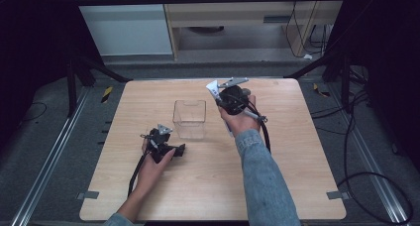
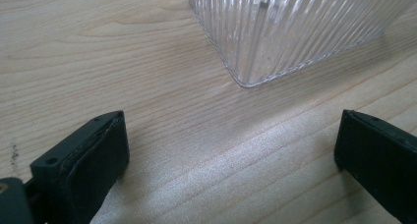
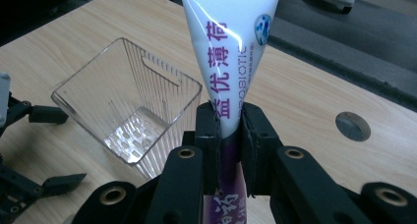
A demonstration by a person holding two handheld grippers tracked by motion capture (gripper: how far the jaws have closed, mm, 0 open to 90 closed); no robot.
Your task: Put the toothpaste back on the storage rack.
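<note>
Left gripper low on the wooden table, left-front of the clear ribbed container. Its 2 jaws spread wide, nothing between them, bare tabletop in the gap; in the left gripper view the container's bottom corner sits just ahead, not touching.

Container upright at table centre, open top. Looks empty, slotted bottom visible in the right gripper view.

Right gripper raised above the table, right of the container and near its far rim. Jaws pinching a white tube with purple print; pads pressed on the tube's lower part, flat crimped end pointing away from the hand. In the high view the tube's white end sticks out past the right gripper.
</note>
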